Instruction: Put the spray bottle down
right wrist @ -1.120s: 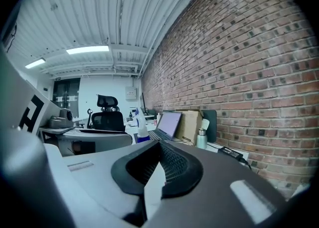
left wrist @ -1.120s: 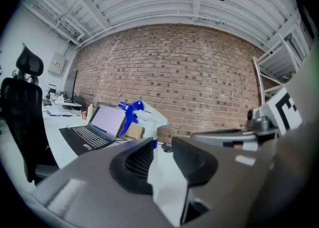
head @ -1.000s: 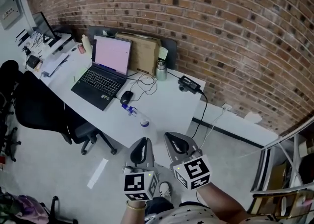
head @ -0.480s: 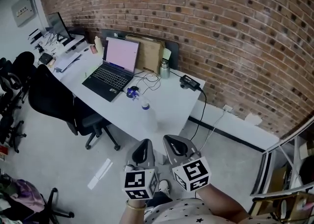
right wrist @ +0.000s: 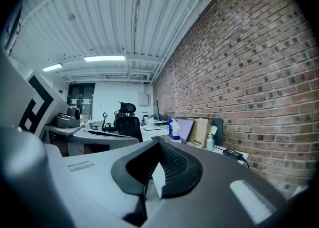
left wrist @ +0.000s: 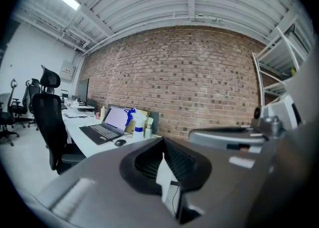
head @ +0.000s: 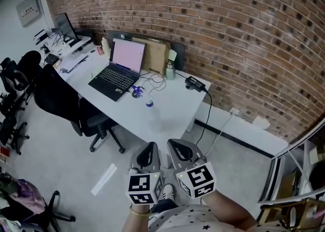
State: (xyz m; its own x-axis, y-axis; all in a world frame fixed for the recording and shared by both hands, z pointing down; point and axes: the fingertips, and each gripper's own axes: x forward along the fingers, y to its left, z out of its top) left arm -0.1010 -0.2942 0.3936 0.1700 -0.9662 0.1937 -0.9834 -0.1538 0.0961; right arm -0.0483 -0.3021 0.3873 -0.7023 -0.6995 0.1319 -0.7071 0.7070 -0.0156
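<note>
Both grippers hung close in front of the person, well apart from the desk point(head: 175, 109): the left gripper point(head: 148, 156) and the right gripper point(head: 181, 151) sat side by side, pointing roughly level, each with its jaws clenched together on nothing. One spray bottle point(head: 149, 104) stood upright on the desk's bare near half, near the laptop point(head: 118, 68), where it had room and seemed unlikely to tip. With it resting there untouched, I judged the job done, which would explain why the empty tools were held drawn in.
</note>
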